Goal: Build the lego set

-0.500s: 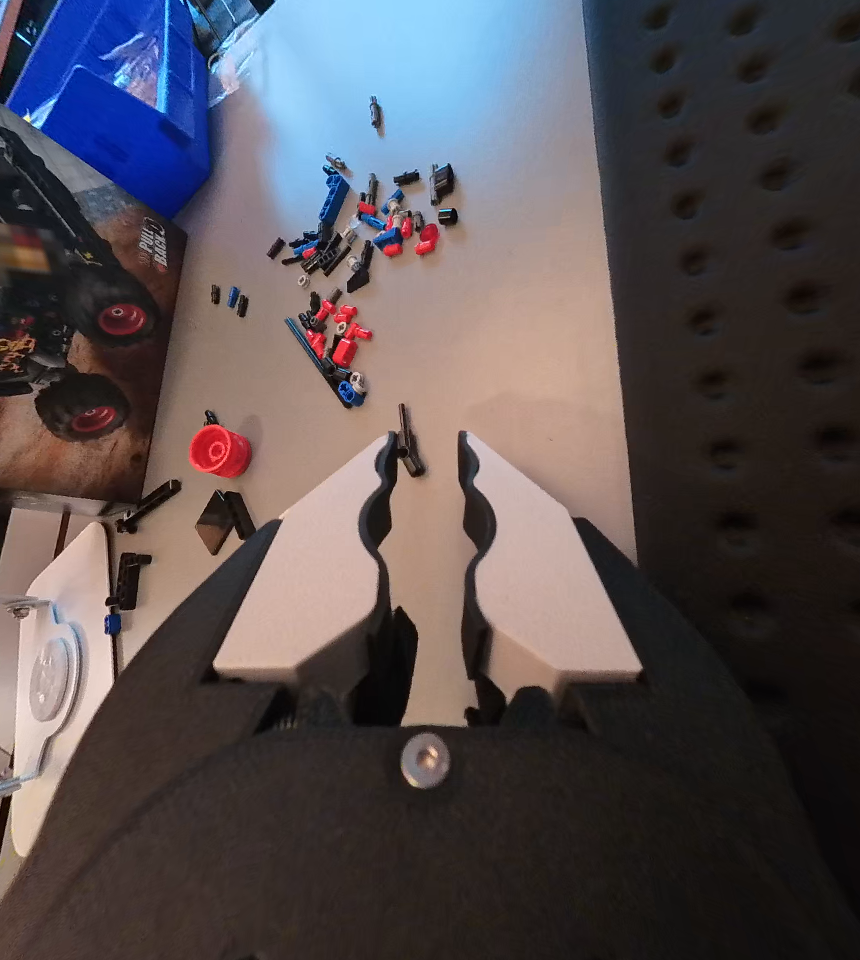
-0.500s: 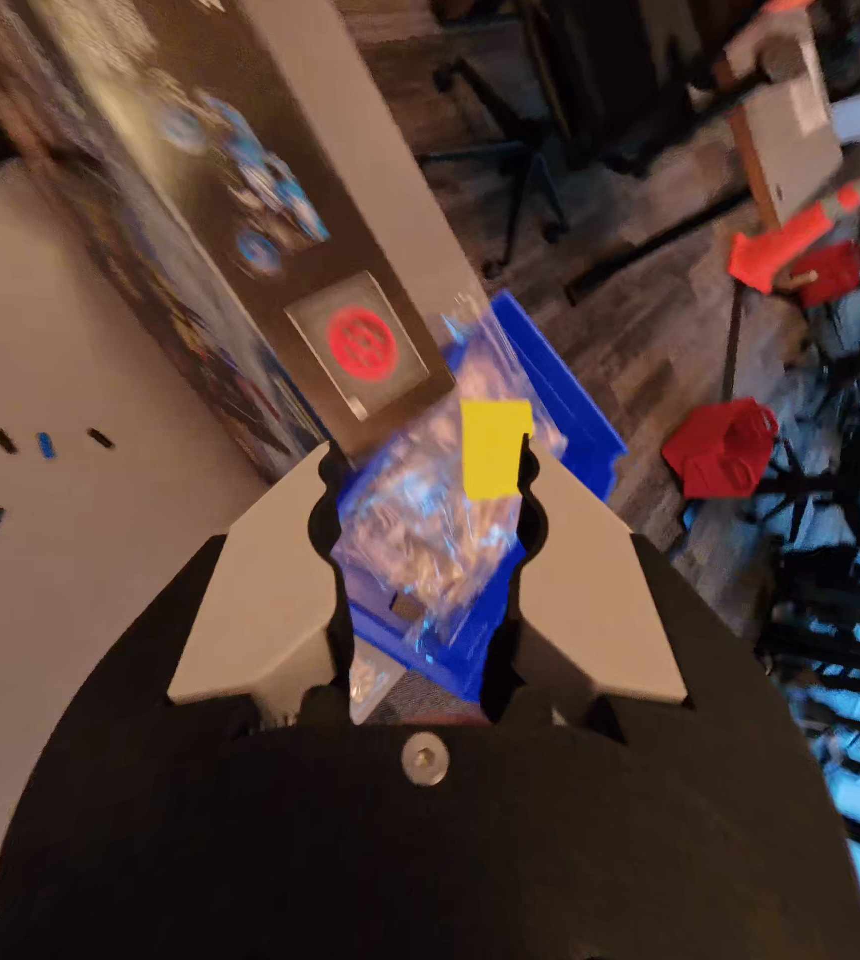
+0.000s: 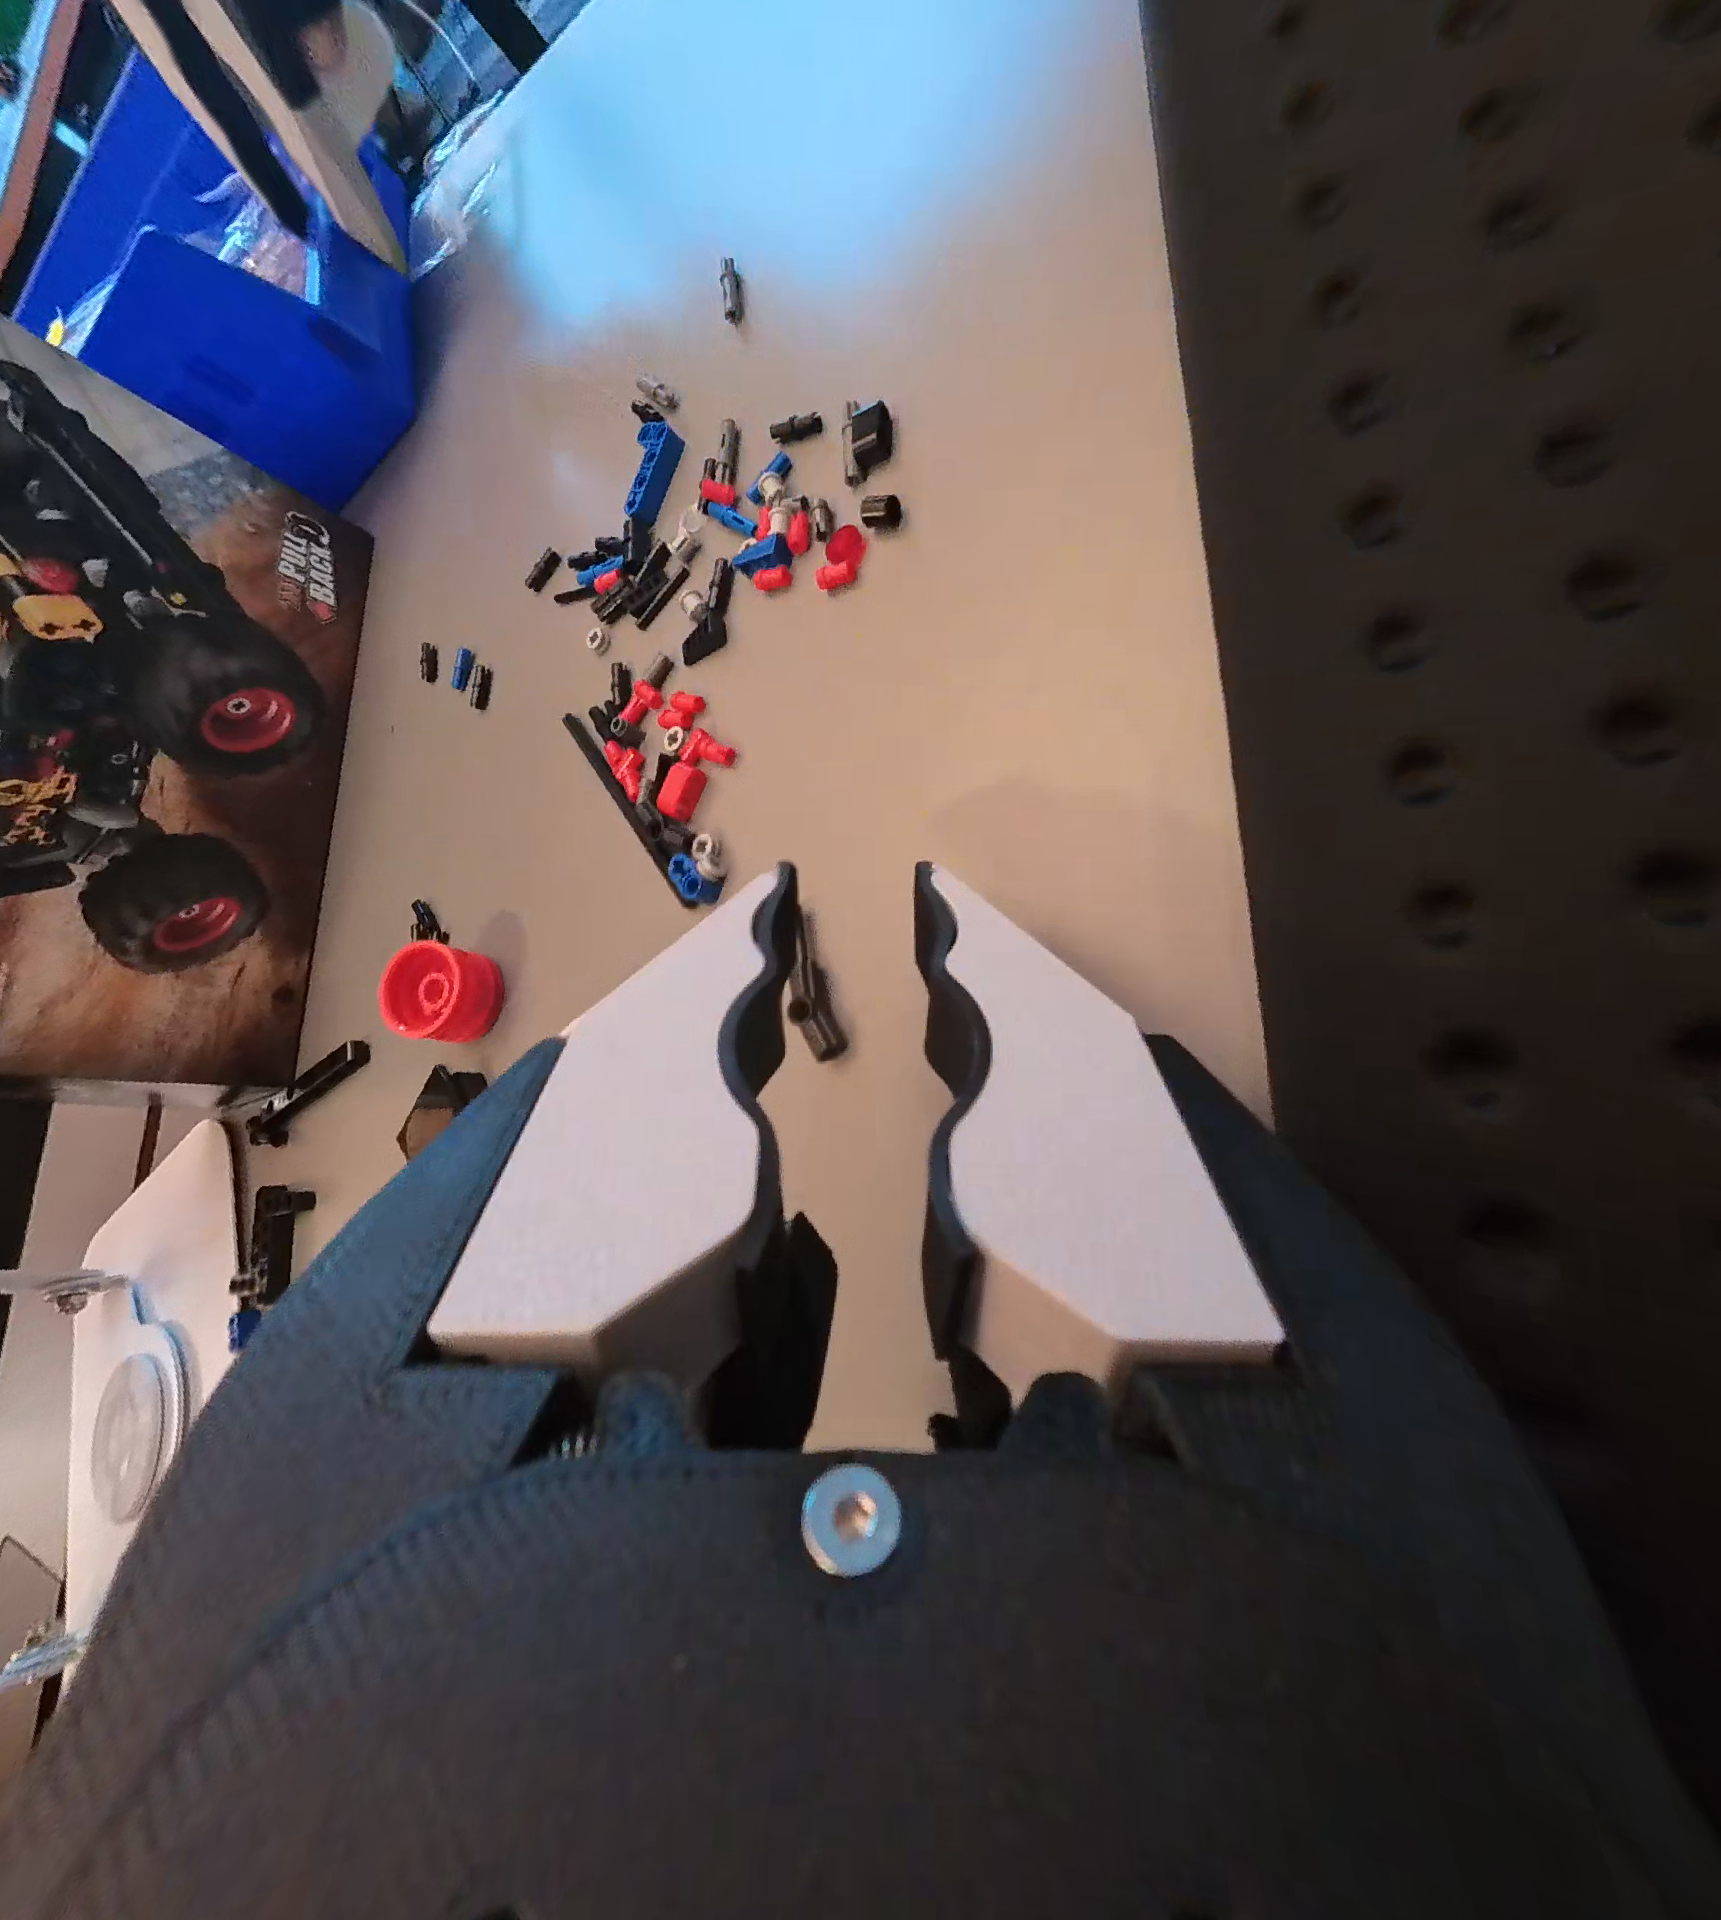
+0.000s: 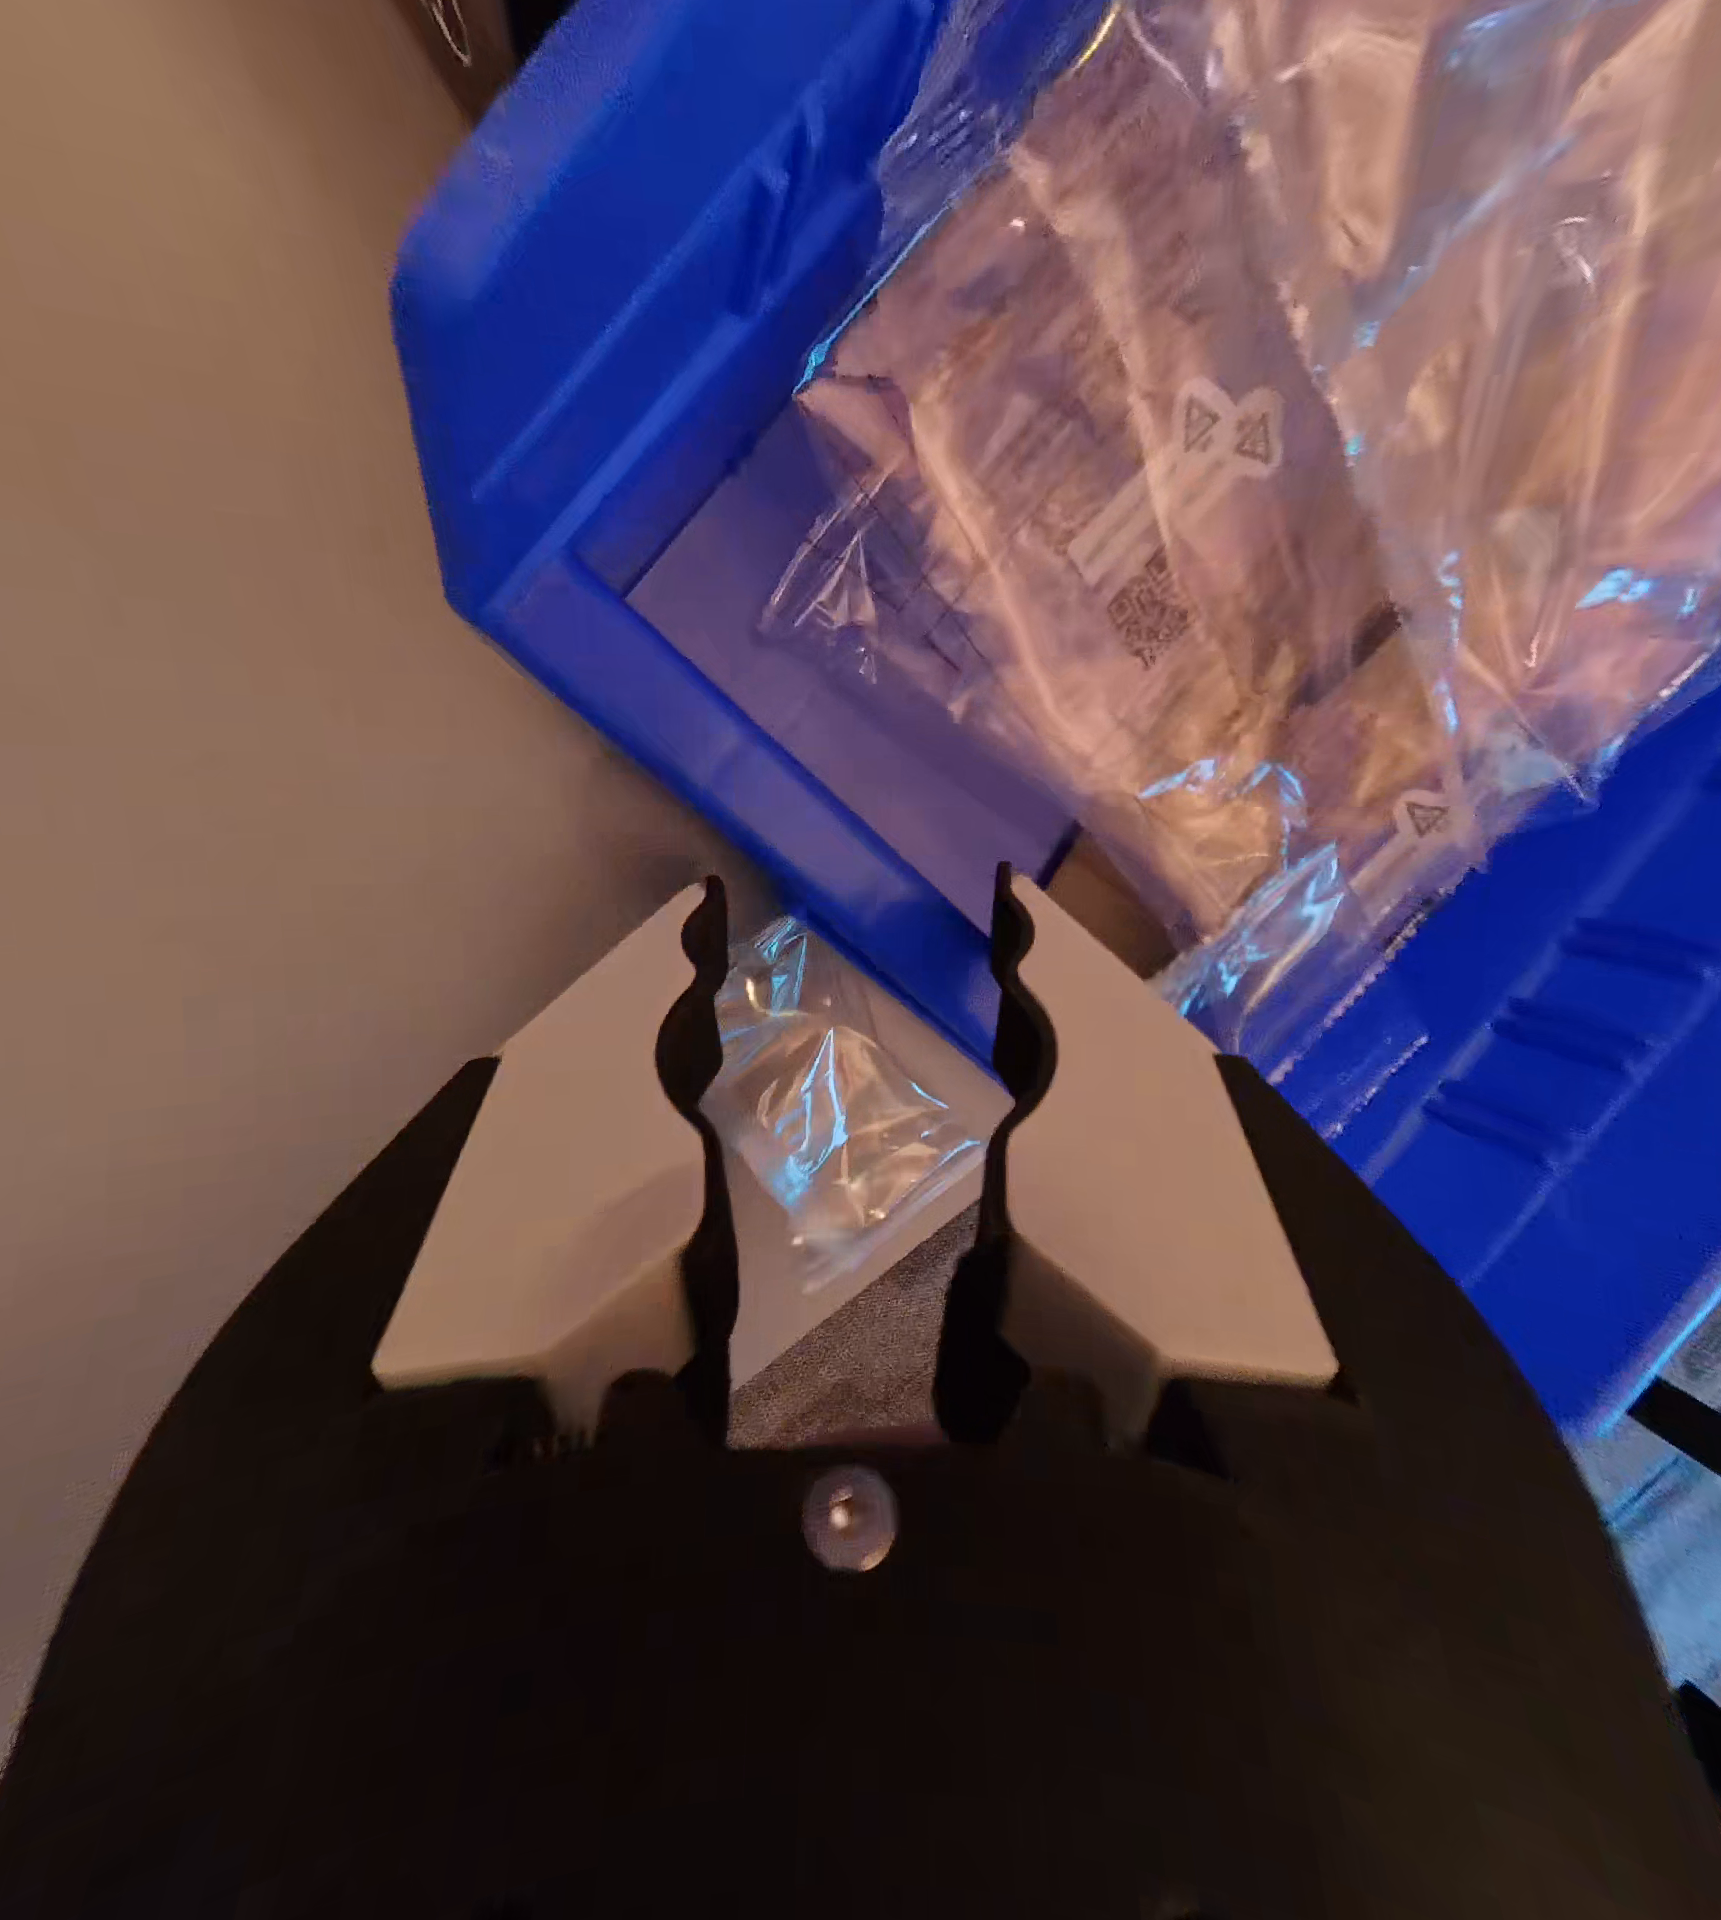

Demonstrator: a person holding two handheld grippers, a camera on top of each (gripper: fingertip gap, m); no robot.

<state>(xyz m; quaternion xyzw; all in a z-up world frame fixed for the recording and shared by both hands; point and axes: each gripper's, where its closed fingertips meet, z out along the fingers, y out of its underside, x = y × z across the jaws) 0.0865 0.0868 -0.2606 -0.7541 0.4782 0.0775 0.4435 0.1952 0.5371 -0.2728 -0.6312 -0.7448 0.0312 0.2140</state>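
The left gripper [image 3: 849, 883] hovers over the pale counter [image 3: 1022, 644] with its jaws released and parted, grasping nothing. A thin black lego pin [image 3: 812, 987] lies on the counter in the gap, close against the left-hand jaw; whether it touches that jaw cannot be told. Just ahead of the jaws and slightly left lies a scatter of loose lego pieces [image 3: 690, 644] in red, blue and black. A red wheel hub [image 3: 440, 992] sits left of the jaws, and the lego box [image 3: 97, 748] lies flat farther left, with a blue bin [image 3: 253, 353] beyond it.

The right gripper [image 4: 854, 894] also has its jaws parted and empty. A small crumpled clear bag [image 4: 835, 1101] lies on the counter under the gap. Ahead and to the right of the jaws stands the same bin [image 4: 690, 665], holding clear plastic bags [image 4: 1251, 540]
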